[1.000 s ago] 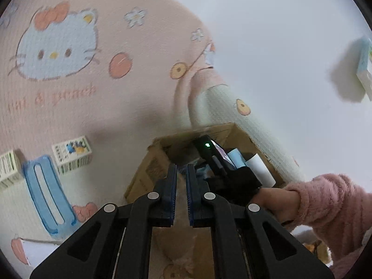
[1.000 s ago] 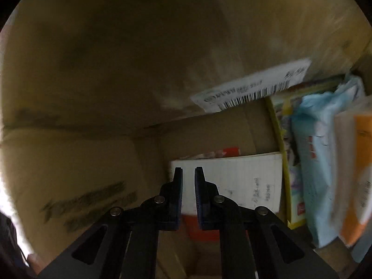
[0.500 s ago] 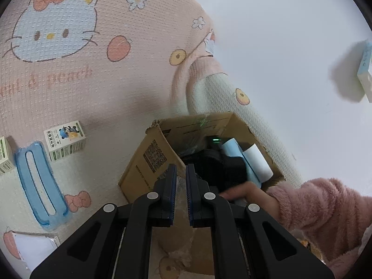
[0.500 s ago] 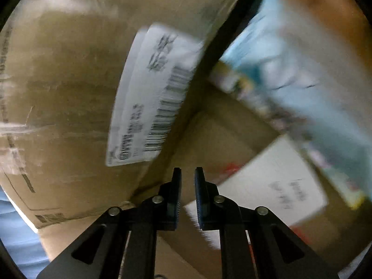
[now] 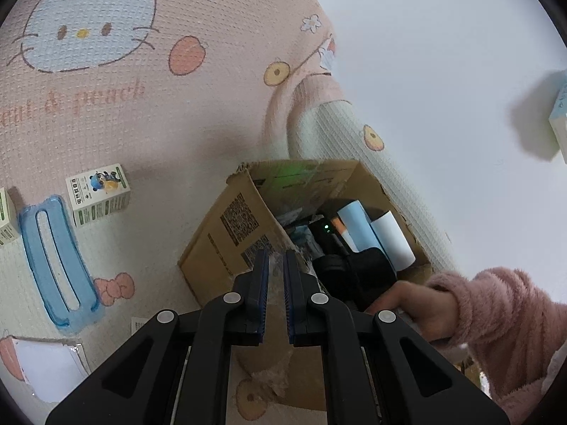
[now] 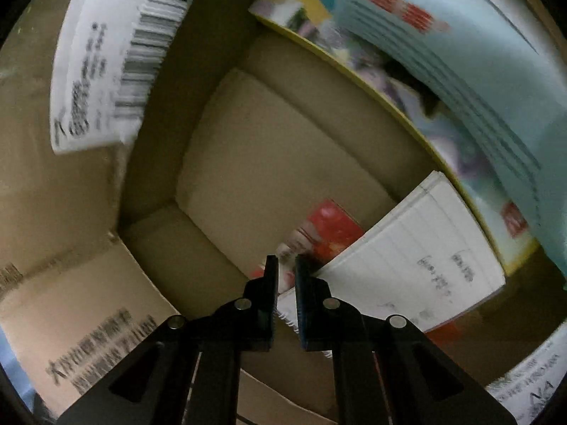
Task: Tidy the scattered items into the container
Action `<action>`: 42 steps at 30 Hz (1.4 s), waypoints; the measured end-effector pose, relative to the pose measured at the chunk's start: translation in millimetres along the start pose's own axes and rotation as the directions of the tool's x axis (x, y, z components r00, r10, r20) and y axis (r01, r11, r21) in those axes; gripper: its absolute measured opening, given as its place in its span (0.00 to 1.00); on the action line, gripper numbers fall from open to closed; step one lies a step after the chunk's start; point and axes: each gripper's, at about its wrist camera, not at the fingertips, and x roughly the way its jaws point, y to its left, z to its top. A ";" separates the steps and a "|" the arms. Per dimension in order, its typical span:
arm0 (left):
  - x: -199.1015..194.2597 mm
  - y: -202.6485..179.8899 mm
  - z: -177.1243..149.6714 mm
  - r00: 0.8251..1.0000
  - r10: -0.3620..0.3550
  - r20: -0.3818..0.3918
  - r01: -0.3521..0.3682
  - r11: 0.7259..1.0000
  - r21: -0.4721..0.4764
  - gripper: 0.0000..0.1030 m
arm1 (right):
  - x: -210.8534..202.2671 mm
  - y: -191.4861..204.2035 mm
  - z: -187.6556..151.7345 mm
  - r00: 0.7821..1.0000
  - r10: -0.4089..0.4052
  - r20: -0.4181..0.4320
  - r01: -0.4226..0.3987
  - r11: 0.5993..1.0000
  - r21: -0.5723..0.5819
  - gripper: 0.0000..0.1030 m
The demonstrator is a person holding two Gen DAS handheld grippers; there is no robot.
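Observation:
A brown cardboard box stands open on a pink cartoon mat. My left gripper hovers above its near wall, jaws nearly shut and empty. My right gripper is inside the box, nearly shut and empty, over a white lined notepad and a red packet; its black body shows in the left wrist view. A light blue pack and a yellow-edged book stand against the box wall. On the mat lie a small panda box, a blue plastic frame and a white sheet.
Another small box sits at the left edge. The mat's folded edge lies behind the cardboard box, with white floor beyond. A pale box stands at the far right. A pink sleeve holds the right gripper.
The left gripper has risen and pulled back, showing more of the box's outside. The right gripper has swung inside the box, now pointing at its floor and the notepad.

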 end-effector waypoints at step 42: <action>-155.5 35.4 -102.8 0.910 0.389 0.143 -0.343 0.901 -0.267 0.70 | -122.4 105.9 -200.7 0.907 0.193 0.373 0.104 0.757 -0.645 0.68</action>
